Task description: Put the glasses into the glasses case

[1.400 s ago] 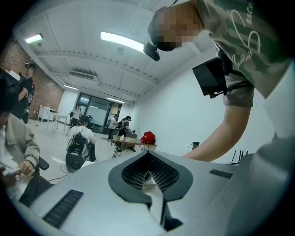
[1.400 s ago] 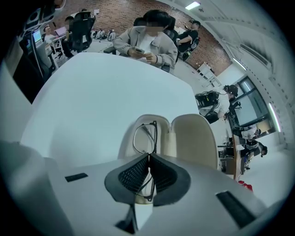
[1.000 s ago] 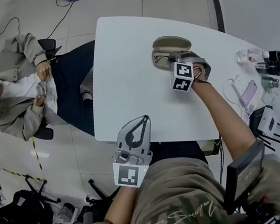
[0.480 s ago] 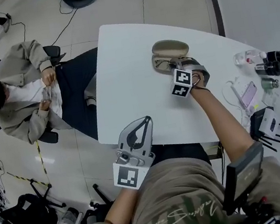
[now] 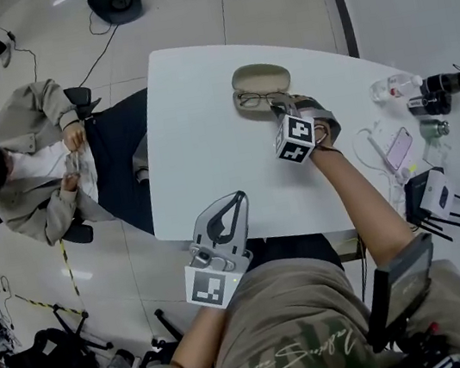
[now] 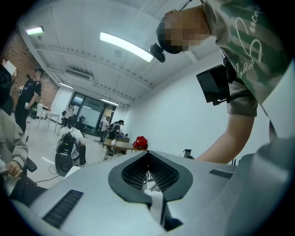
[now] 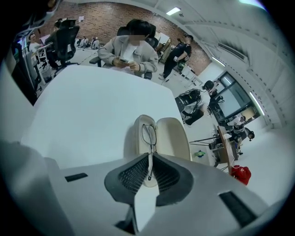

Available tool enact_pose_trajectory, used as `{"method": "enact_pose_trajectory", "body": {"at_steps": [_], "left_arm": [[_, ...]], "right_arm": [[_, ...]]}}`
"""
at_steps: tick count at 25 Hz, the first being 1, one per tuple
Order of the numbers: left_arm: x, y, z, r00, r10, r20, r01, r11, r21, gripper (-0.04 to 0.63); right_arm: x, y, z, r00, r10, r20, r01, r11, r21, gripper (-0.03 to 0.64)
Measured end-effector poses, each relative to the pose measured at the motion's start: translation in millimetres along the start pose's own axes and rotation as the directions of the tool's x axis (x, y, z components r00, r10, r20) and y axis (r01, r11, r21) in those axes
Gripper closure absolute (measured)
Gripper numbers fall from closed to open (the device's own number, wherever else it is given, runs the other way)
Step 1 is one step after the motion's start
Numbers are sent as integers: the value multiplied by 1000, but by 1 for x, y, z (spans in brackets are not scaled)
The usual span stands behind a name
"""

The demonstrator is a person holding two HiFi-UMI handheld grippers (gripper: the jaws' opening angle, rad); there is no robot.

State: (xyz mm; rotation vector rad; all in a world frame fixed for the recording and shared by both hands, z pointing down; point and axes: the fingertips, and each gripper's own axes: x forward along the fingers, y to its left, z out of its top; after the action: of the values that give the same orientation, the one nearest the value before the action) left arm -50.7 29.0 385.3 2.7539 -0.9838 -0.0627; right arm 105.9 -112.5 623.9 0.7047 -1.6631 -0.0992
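The open glasses case (image 5: 262,78) lies on the white table (image 5: 198,149) near its far edge, both shells facing up side by side. The glasses (image 5: 257,97) are over the shell nearer the wearer, their front frame within that shell's outline; whether they already rest on its lining cannot be told. In the right gripper view the glasses (image 7: 149,134) point away from the camera with one thin temple running straight back into the right gripper (image 7: 149,156), whose jaws are closed on that temple, pinching it between their ribbed pads just short of the case (image 7: 171,137). From the head view the right gripper (image 5: 281,108) reaches in from the near right side of the case. The left gripper (image 5: 236,198) is held over the table's near edge, well apart from the case, pointing up and away; its jaws are pressed together at the tips with nothing between them (image 6: 147,155). A seated person (image 5: 27,169) is beside the table's left edge.
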Motion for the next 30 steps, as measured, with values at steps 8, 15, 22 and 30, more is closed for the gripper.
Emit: {"method": "enact_pose_trajectory", "body": {"at_steps": [8, 15, 22, 30], "left_arm": [[9, -8, 17, 1000, -17, 25, 17, 999, 27, 589], [21, -7, 27, 998, -31, 56, 31, 1000, 1, 589], [27, -17, 38, 995, -68, 73, 67, 997, 24, 589], [37, -25, 23, 993, -108, 57, 110, 994, -26, 589]], "right_arm": [[-46, -9, 7, 994, -67, 89, 58, 994, 96, 602], [-113, -17, 28, 958, -162, 235, 111, 970, 218, 603], [-182, -14, 43, 894, -257, 367, 89, 905, 416, 603], [-239, 2, 16, 841, -359, 406, 8, 757, 653, 604]]}}
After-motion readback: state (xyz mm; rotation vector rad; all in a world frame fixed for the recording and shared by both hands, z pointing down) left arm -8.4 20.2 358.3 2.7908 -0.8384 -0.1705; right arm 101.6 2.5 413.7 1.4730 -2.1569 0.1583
